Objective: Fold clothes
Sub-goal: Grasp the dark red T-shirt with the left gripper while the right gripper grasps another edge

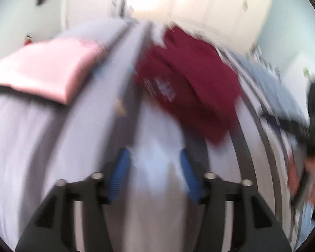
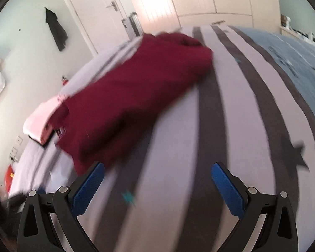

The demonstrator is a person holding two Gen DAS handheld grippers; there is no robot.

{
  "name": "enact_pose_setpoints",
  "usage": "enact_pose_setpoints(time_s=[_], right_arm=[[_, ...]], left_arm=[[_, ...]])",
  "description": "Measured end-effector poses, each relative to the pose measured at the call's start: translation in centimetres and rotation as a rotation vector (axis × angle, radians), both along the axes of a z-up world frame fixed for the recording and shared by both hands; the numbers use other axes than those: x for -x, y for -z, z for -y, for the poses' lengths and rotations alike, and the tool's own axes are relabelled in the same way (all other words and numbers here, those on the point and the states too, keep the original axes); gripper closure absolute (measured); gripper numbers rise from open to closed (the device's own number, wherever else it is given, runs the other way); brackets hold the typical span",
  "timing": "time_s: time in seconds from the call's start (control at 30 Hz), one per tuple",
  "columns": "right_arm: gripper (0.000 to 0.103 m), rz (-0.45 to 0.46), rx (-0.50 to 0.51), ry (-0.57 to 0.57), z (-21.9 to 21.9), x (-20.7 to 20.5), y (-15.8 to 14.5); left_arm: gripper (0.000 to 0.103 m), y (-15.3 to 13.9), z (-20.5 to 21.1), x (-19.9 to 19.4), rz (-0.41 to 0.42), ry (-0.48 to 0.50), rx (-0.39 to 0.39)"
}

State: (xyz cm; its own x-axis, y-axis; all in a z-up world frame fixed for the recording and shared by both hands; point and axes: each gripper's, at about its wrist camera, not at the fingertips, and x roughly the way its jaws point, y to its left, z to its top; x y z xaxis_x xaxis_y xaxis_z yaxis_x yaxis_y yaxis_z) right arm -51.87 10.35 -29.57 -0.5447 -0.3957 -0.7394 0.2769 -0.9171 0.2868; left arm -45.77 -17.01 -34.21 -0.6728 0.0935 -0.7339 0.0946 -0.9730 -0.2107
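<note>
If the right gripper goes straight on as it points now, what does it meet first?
Probably the striped bedcover: the open right gripper looks down onto bare cover. The maroon garment lies just left of that line, beside the left finger; blur leaves depth uncertain.

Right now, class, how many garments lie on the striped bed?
2: a maroon garment crumpled mid-bed and a folded pink garment beside it near the bed's edge. Others may be hidden or blurred.

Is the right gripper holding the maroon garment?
No. The right gripper is open with nothing between its pads, and the maroon garment lies loose on the bed.
</note>
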Motion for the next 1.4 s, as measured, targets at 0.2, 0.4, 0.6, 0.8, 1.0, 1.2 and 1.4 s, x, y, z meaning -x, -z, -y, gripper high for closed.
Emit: enact_pose_setpoints(time_s=[0.2,0.4,0.6,0.8,1.0,1.2,1.4], right_arm=[[0.002,0.022,-0.061,-0.004,4.5,5.7,-0.5],[0.044,0.140,-0.058,-0.025,6.1,9.6,2.3],[0.091,0.112,0.012,-0.026,2.5,8.0,0.8],[0.092,0.099,0.017,-0.005,-4.8,0.0,-1.7],[0.093,0.190,-0.099,-0.008,-8.5,-9.2,0.0],[0.087,0.265,-0.150,0.028,-10.0,-13.5,0.1],[0.051,0.213,-0.116,0.077,-7.4,-11.3,-2.9]], left_arm=[[0.040,0.3,1.9,9.8,-0.017,0.113,-0.078],[0.097,0.7,-1.7,12.8,0.008,0.256,0.013],[0.098,-3.3,-5.4,6.2,-0.096,0.326,-0.029],[0.099,-5.7,-13.4,-2.7,-0.081,0.506,-0.155],[0.099,-1.2,-17.2,-10.4,0.134,0.505,-0.202],[0.081,-2.4,-13.7,-11.5,0.173,0.388,-0.162],[0.027,-5.8,-9.2,-4.8,0.043,0.220,-0.120]])
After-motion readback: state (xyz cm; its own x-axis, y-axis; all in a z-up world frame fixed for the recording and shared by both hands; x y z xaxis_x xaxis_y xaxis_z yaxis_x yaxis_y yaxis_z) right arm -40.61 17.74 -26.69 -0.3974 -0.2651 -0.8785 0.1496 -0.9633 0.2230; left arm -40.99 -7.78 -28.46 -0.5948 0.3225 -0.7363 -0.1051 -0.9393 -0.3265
